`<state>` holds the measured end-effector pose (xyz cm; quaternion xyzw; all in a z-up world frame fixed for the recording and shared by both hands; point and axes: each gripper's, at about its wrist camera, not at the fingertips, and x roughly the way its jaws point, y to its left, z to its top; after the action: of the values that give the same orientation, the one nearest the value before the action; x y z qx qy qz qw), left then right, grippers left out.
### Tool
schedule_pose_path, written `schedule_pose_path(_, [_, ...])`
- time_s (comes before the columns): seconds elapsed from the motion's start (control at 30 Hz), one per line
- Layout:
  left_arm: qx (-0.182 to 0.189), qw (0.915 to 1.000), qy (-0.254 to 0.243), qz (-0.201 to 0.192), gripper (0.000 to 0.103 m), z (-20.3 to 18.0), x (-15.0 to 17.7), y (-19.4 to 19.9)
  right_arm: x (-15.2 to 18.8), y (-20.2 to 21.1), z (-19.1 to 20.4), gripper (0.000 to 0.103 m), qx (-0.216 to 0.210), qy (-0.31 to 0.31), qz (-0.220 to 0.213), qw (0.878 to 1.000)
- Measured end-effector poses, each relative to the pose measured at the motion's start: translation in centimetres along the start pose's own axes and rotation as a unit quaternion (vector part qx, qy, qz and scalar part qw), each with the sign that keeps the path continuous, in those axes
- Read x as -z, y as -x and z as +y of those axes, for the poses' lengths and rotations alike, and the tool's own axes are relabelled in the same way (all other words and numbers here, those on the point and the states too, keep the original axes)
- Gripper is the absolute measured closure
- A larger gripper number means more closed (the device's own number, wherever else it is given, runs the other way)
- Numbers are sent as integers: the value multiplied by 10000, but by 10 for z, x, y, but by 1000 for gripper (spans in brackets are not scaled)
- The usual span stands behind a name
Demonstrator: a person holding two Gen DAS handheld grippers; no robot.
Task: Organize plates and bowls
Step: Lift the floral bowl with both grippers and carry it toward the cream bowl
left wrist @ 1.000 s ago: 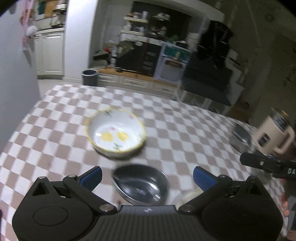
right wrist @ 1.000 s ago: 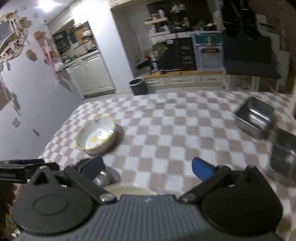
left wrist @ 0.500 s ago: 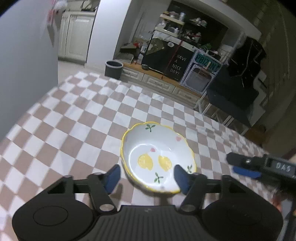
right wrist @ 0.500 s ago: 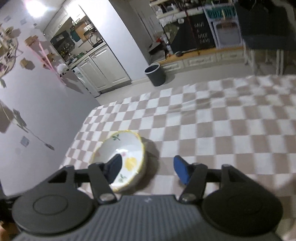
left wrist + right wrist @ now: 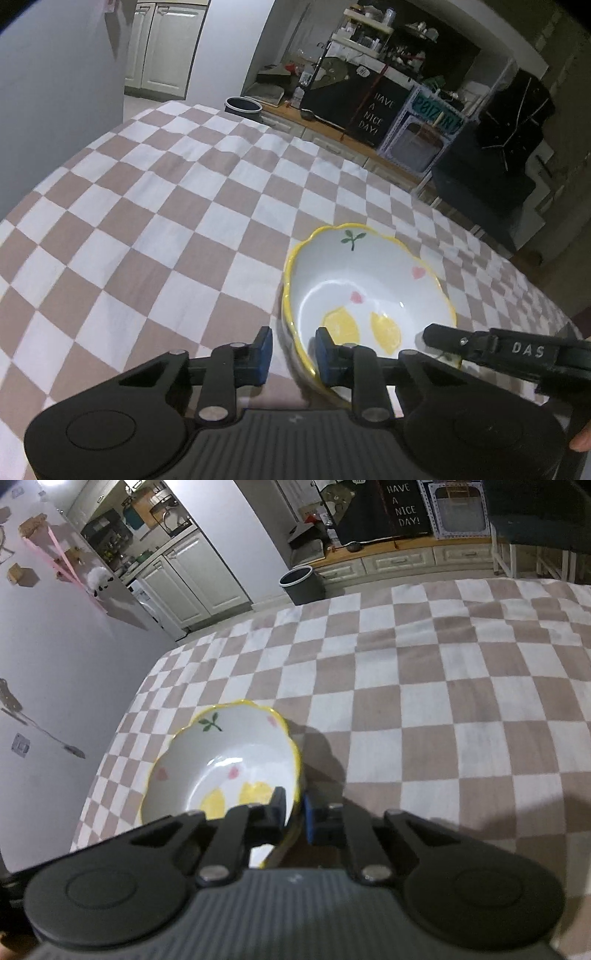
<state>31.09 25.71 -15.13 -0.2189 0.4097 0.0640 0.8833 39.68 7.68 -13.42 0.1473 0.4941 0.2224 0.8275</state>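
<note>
**A:** Where is the bowl (image 5: 369, 295), and who has it?

**B:** It sits on the checkered tablecloth (image 5: 166, 206), on the side nearer the grey wall (image 5: 55, 657). Both grippers are on its rim. The left gripper (image 5: 293, 350) straddles the near-left edge, one blue pad (image 5: 263, 350) outside the wall and one inside, narrowed but seemingly not quite clamped. The right gripper (image 5: 293, 812) pinches the opposite edge, pads pressed together on the yellow scalloped lip.

**A:** How will it handle?

**B:** I judge it glazed ceramic: stiff, fairly heavy, slick and chippable. The rim is the only thin place to grip; a pinch there may slip or tilt, so two opposite holds look sensible.

**A:** Anything inside?

**B:** Nothing, only painted lemons, hearts and a green sprig. No other dish shows near the bowl.
</note>
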Motion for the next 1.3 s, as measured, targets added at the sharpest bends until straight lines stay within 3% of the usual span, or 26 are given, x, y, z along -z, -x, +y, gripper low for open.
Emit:
schedule_pose_path(0.23, [-140, 9999, -39, -71, 84, 1, -9, -13, -3, -11, -2, 90, 82, 150, -11, 9999])
schedule_pose_path(0.4, [-93, 9999, 81, -84, 94, 2, -17, -19, -2, -12, -10, 89, -42, 3, -44, 10000])
schedule_pose_path(0.73, [-83, 9995, -293, -47, 94, -11, -15, -4, 2, -4, -6, 90, 28, 232, -159, 9996])
schedule_pose_path(1.1, [328, 9945, -841, -530, 94, -70, -8, 74, 7, 87, -16, 90, -366, 17, -691, 9969])
schedule_pose_path(1.3, [562, 9910, -1071, -582, 94, -109, 14, 107, 29, 153, -28, 90, -292, -31, -943, 9951])
